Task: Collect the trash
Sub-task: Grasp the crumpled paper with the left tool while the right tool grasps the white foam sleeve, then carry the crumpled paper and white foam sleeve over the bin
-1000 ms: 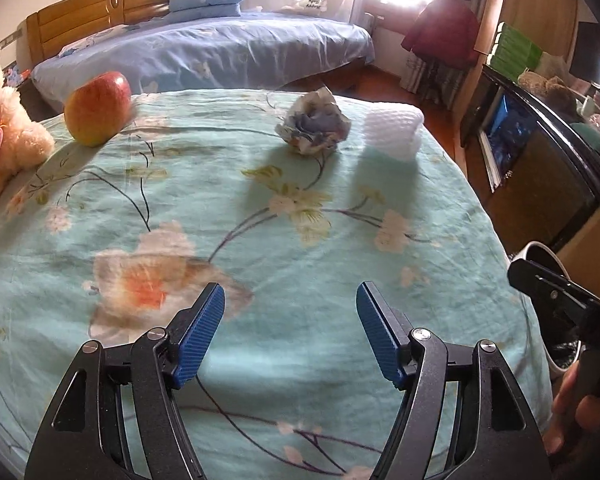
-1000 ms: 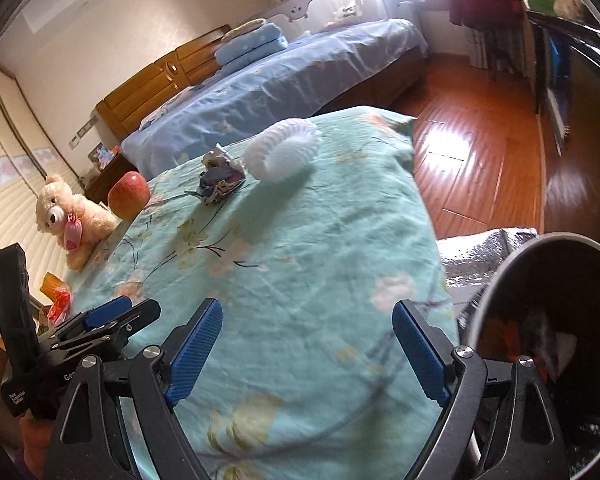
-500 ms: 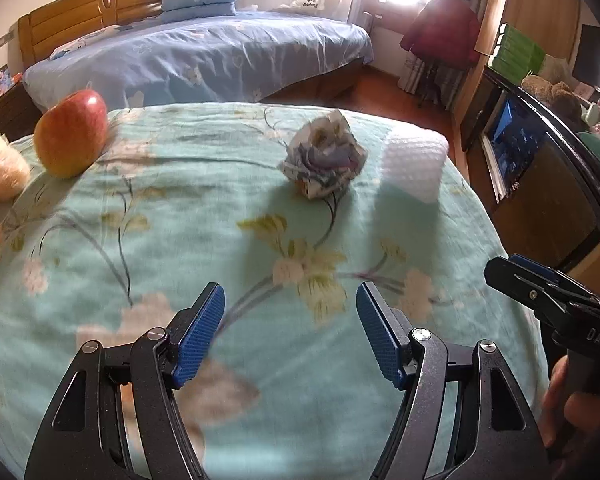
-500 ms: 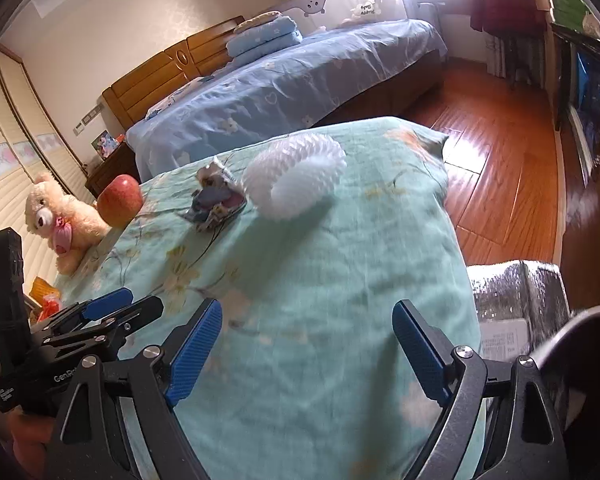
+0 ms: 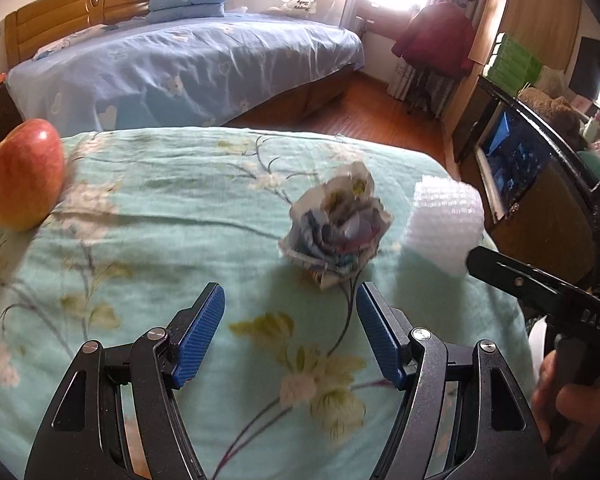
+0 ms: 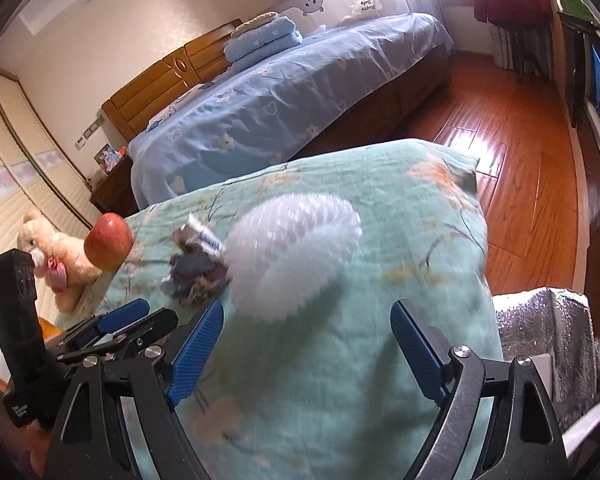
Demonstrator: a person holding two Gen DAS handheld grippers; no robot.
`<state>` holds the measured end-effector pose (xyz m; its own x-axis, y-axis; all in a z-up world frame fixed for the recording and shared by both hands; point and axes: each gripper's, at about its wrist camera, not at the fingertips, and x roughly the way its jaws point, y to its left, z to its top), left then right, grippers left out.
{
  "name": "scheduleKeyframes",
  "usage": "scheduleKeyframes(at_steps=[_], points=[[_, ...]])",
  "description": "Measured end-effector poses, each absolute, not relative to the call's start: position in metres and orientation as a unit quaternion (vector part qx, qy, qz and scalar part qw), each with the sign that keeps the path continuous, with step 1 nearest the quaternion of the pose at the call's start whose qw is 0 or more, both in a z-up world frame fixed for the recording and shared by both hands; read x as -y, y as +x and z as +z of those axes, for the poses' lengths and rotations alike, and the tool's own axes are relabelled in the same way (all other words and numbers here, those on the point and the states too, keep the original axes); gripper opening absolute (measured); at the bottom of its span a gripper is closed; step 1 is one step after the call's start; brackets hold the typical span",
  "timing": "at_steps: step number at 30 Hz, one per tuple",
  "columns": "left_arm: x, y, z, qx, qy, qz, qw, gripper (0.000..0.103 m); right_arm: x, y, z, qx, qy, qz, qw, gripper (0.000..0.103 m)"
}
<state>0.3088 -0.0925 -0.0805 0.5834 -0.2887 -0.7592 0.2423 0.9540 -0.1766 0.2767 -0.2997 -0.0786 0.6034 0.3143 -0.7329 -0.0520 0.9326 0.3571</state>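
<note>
Both tongs stand apart with nothing between their blue ribbed pads; the left tongs (image 5: pixel 290 320) hang over the surface draped in a mint-green floral cloth (image 5: pixel 160 240), and the right tongs (image 6: pixel 306 338) hover over the same cloth further toward its right edge, their jaws spread wider; neither pair touches anything.

Two pieces of trash lie side by side on the cloth; the crumpled ball of printed blue-and-white paper (image 5: pixel 336 232) sits just ahead of the left tongs, a little right of their centre line and close to the right-hand pad; the white foam mesh fruit sleeve (image 6: pixel 296 252) lies just beside it, straight ahead of the right tongs, with its long axis running up and to the right across that view, so the jaws would close across its shorter width; in the right wrist view the sleeve partly hides the paper ball.

By that layout I judge each hand is nearer its own piece: left for the paper, right for the sleeve; the left tongs need a small shift rightward to centre the ball.

A red-and-yellow apple (image 5: pixel 22 176) rests well apart at the far left of the cloth and is likely not trash; a silver foil-lined bag (image 6: pixel 540 324) stands beside the surface's right edge.
</note>
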Motion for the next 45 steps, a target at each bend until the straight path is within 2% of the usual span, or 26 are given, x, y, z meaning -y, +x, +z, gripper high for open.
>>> scheduleKeyframes(at_steps=[2, 5, 7, 9, 12, 15, 45], points=[[0.095, 0.315, -0.081, -0.429, -0.029, -0.155, 0.889, 0.070, 0.298, 0.282, -0.079, -0.433, 0.151, 0.105, 0.882, 0.085], [0.099, 0.322, -0.084, -0.431, -0.030, -0.161, 0.888, 0.068, 0.292, 0.290, -0.082, -0.438, 0.143, 0.104, 0.881, 0.076], [0.103, 0.325, -0.085, -0.431, -0.028, -0.172, 0.885, 0.051, 0.290, 0.293, -0.085, -0.442, 0.141, 0.104, 0.880, 0.060], [0.108, 0.327, -0.086, -0.435, -0.021, -0.183, 0.881, 0.021, 0.290, 0.293, -0.086, -0.442, 0.142, 0.105, 0.879, 0.047], [0.114, 0.325, -0.086, -0.433, -0.009, -0.191, 0.881, 0.017, 0.289, 0.290, -0.084, -0.435, 0.136, 0.107, 0.883, 0.031], [0.114, 0.319, -0.082, -0.425, -0.005, -0.193, 0.884, 0.014, 0.288, 0.287, -0.082, -0.435, 0.134, 0.109, 0.884, 0.025], [0.102, 0.154, -0.072, -0.430, -0.021, -0.183, 0.884, 0.013, 0.287, 0.110, -0.055, -0.403, 0.157, 0.101, 0.896, 0.023]])
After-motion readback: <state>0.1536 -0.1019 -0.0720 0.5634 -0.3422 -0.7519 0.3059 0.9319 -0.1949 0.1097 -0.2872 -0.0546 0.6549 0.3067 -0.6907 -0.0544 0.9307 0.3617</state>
